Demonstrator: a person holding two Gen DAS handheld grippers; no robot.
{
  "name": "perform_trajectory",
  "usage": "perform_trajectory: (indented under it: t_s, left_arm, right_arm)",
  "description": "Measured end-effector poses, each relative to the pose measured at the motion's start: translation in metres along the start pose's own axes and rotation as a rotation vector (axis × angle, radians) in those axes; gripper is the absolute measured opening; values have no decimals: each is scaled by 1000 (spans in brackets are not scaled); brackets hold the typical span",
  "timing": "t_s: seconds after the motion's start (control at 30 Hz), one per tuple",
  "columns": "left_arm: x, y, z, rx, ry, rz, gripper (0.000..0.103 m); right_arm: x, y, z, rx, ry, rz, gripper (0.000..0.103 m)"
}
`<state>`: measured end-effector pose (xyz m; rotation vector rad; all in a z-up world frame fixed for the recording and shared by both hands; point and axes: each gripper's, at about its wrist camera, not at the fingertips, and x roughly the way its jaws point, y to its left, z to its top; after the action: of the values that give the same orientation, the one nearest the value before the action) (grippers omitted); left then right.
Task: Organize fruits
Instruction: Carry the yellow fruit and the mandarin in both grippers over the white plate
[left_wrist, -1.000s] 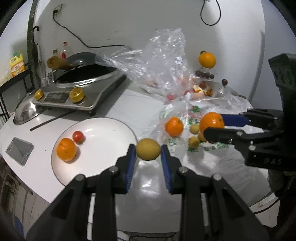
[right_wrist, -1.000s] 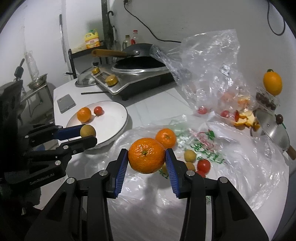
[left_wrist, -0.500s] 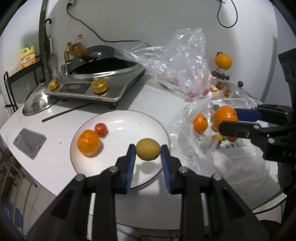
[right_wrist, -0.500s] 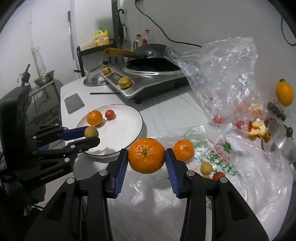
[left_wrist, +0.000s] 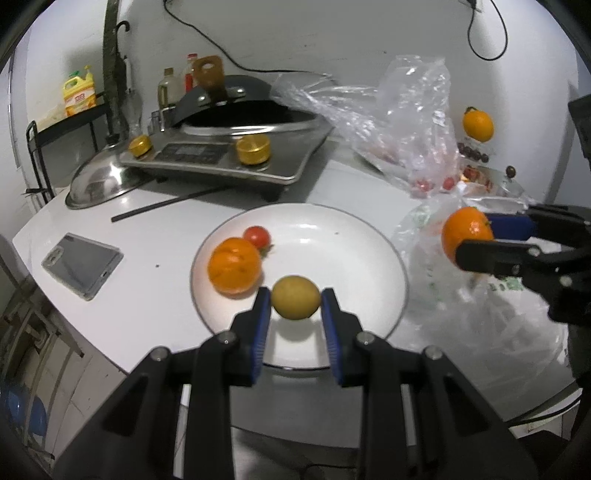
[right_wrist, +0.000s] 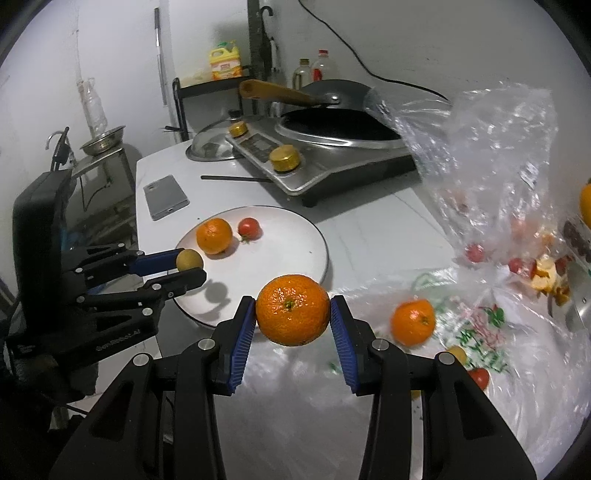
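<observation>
Left gripper (left_wrist: 295, 304) clamps a small yellow-green round fruit (left_wrist: 295, 302), held just above the near part of the round white plate (left_wrist: 354, 236) on the white bench (left_wrist: 155, 236). Right gripper (right_wrist: 293, 312) clamps a large orange mandarin (right_wrist: 293, 309), right of the plate over the crumpled clear plastic bag (right_wrist: 480, 332). On the plate's far-left part: a smaller orange mandarin (left_wrist: 234, 270) touching a red cherry tomato (left_wrist: 257, 237).

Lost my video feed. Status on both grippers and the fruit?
Left gripper shut on yellow fruit, over white plate. Right gripper shut on orange, beside plate. Nothing blocking.
</observation>
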<state>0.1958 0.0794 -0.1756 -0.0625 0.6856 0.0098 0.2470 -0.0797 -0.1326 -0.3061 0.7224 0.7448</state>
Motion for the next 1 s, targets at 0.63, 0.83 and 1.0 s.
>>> perform_trajectory:
  t_s: [0.63,0.83,1.0]
  left_arm:
    - [22,26,-6,-14,23,43,28]
    - [23,28,-5,-20,23,42,30]
    - [24,28,-4,-22,25,45,30]
  right_arm:
    - [39,23,21,-48,43,23,44]
    - [45,27,24,-55,49,22,44]
    - [47,29,24,-60,54,25,44]
